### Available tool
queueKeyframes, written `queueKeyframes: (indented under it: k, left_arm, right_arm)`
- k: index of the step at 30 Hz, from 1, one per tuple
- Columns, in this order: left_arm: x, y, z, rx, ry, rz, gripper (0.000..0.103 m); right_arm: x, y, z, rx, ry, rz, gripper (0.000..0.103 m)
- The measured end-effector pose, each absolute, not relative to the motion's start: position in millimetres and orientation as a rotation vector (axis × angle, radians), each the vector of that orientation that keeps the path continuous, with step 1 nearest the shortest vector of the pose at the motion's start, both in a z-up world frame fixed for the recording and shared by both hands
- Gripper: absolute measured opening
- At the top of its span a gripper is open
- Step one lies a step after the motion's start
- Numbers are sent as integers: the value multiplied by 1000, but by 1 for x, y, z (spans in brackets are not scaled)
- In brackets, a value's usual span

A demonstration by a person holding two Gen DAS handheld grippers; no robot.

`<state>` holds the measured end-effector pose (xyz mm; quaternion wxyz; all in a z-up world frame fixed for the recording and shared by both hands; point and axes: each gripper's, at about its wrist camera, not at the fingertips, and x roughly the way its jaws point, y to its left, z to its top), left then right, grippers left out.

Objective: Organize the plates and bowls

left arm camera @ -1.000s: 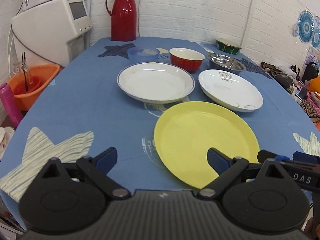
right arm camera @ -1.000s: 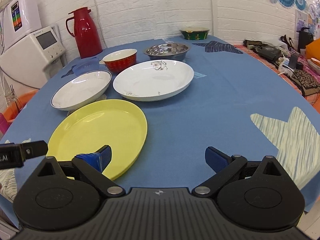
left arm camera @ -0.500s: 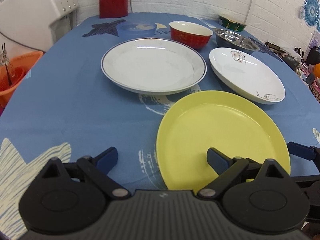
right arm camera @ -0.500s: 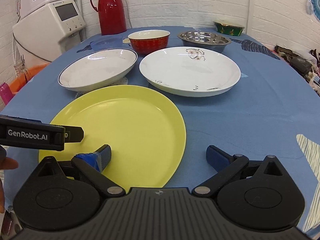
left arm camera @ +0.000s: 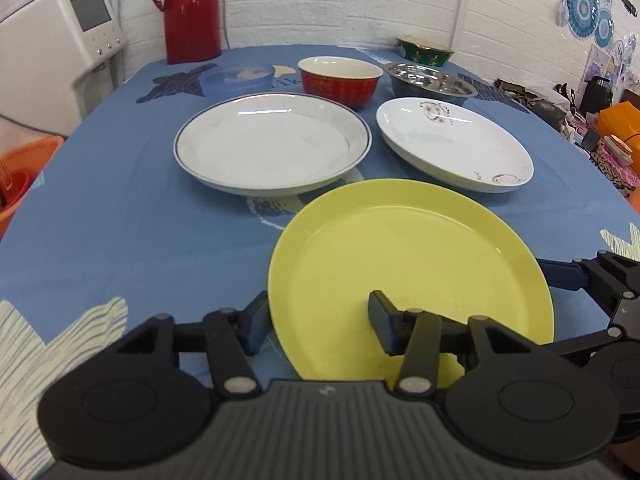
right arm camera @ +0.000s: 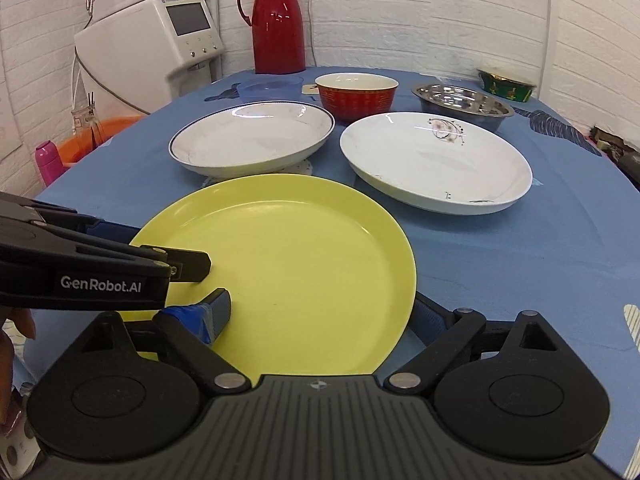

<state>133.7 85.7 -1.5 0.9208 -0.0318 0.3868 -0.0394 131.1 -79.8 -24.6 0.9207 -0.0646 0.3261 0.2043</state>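
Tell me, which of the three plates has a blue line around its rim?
The left white plate, in front of the blue bowl; the other white plate has flower marks.

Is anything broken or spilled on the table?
No. The yellow plate, both white plates and the bowls sit upright and whole on the cloth, with no spills.

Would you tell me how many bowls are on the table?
4, along the far side: blue plastic bowl leftmost, red bowl, steel bowl, green bowl farthest right. Nothing seems hidden.
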Motion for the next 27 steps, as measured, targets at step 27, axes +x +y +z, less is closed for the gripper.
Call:
queueKeyframes:
  k: [27]
  left_arm:
    - [110,171,3,-152,800,64,56]
  right_arm:
    - [121,-7,-26,-157,667,598,82]
